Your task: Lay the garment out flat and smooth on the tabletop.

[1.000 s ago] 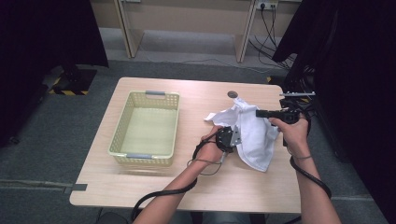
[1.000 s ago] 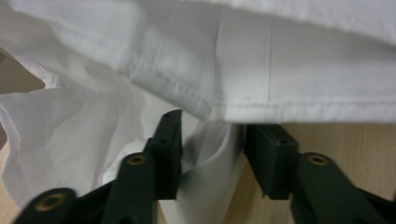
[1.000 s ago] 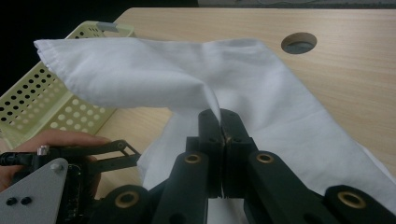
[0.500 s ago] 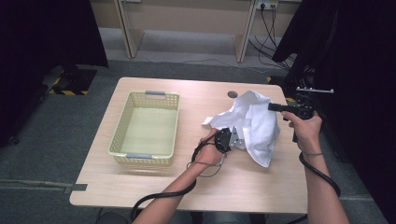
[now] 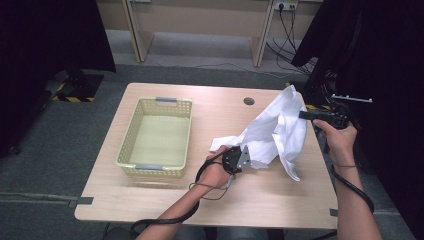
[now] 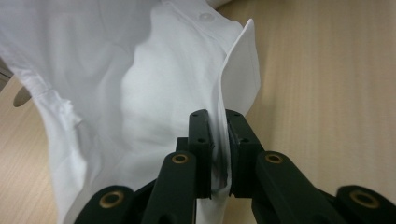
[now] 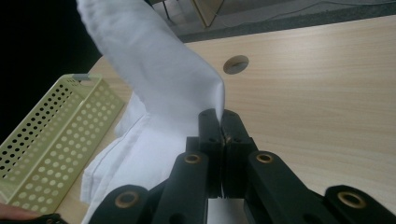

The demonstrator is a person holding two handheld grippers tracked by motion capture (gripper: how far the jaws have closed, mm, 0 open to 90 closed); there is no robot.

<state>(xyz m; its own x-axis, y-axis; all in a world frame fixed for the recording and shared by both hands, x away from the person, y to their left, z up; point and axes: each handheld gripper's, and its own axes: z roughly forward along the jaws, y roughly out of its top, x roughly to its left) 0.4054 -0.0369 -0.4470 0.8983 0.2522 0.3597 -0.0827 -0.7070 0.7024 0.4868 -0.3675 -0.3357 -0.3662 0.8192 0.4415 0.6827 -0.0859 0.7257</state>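
White shirt (image 5: 280,131) stretches between both grippers: left gripper (image 6: 218,140) just closed, pinching its collar edge low; right gripper (image 7: 221,122) clamps fabric higher.

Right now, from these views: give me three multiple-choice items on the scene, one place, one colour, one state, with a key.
1. Where does the basket stand relative to the white shirt, in the high view?
A. to its left
B. to its right
C. under it

2. What colour is the basket?
A. blue
B. pale yellow
C. red

3. How do the jaws of the right gripper stand?
A. wide open, nothing between them
B. shut on the shirt
C. shut on the basket rim

Key: 1 A, the basket sits on the table's left half with the shirt to its right. 2 B, its perforated walls are pale yellow. 3 B, the right gripper view shows white cloth pinched between closed jaws.
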